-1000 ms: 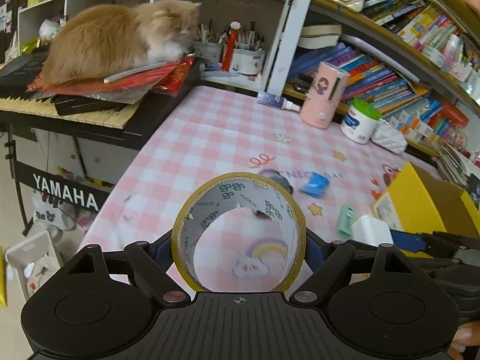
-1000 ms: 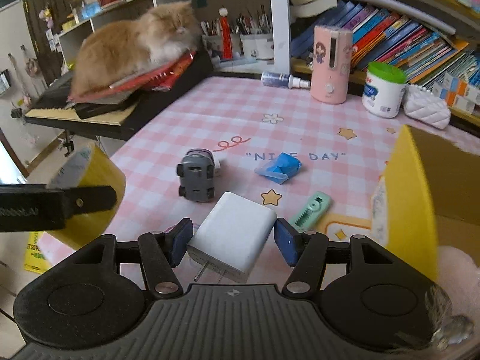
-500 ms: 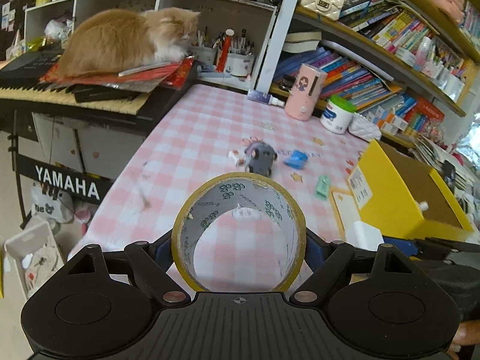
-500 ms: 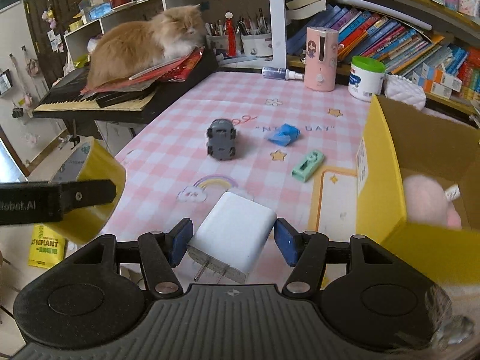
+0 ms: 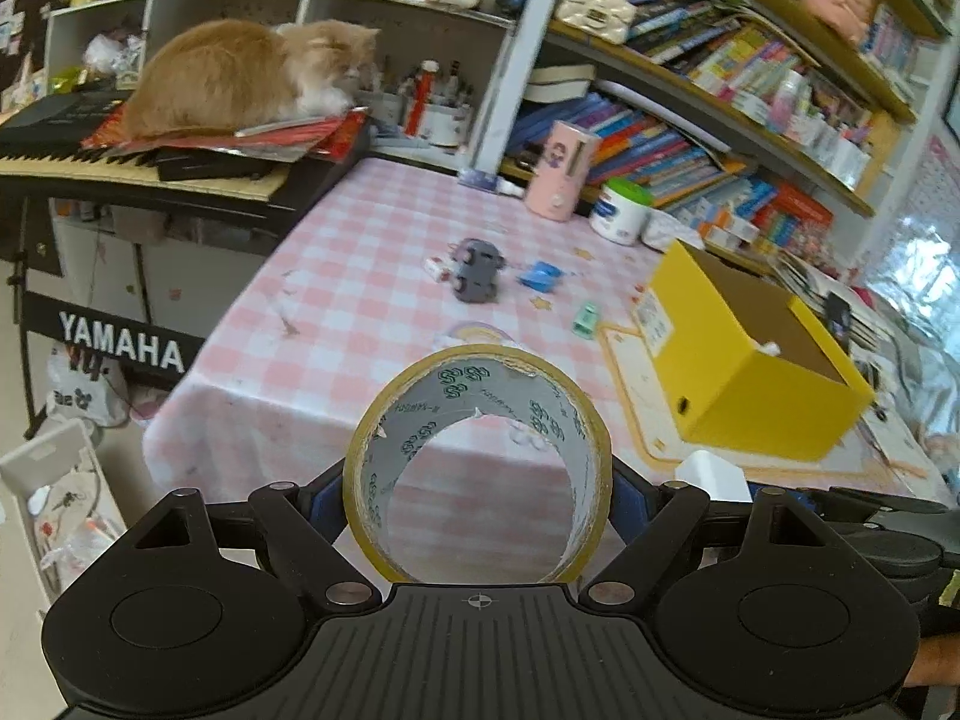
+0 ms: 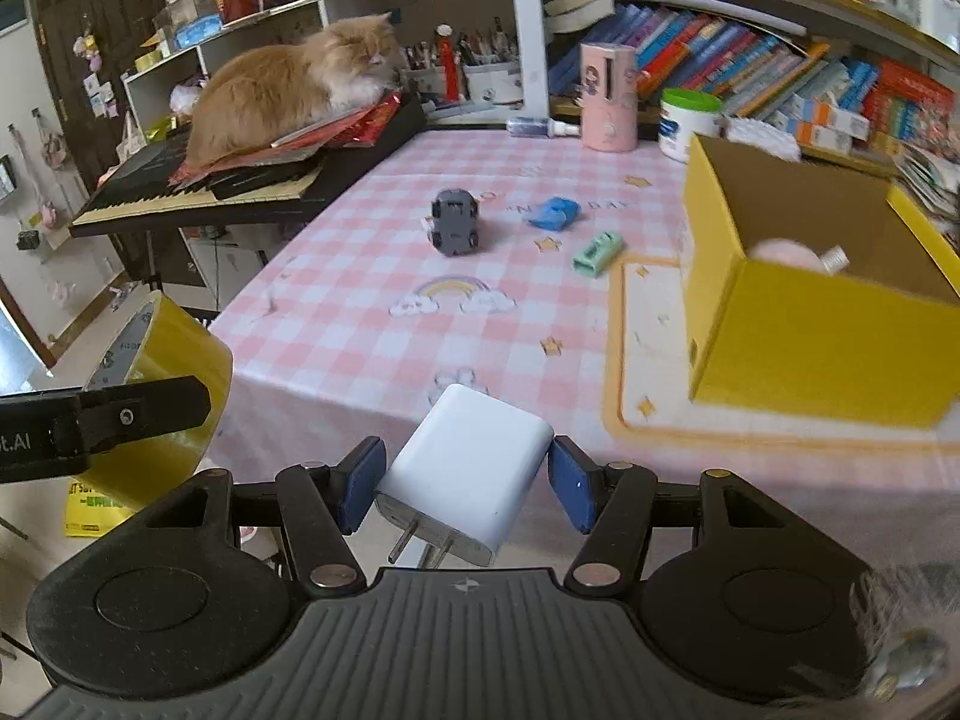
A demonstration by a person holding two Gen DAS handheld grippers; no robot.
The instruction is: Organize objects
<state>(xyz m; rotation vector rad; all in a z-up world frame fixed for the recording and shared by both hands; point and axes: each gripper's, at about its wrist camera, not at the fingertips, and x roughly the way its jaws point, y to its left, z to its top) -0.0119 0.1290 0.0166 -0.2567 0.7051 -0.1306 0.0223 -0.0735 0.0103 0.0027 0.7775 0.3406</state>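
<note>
We see a home study/hobby rm, centred on a table w/ pink-check cloth (image 6: 336, 324). Left of the table: Yamaha keyboard (image 5: 90, 162) w/ an orange cat (image 6: 288, 90) lying on papers atop it. Behind the table: cubby shelves w/ pen cups (image 6: 480, 81). Right of & behind the table: bookshelves (image 5: 690, 138) packed w/ colourful books & boxes. On the table: toy car (image 6: 455, 222), pink canister (image 6: 607, 97), white tub (image 6: 684, 123), yellow cardboard box (image 6: 798, 324). Domestic clutter, i.e. lived-in, not commercial.

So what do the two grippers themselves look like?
Both the left gripper and the right gripper are matte black plastic, with a ribbed centre plate, round side discs, silver pivot screws and blue finger pads. The left one's side carries white lettering.
</note>
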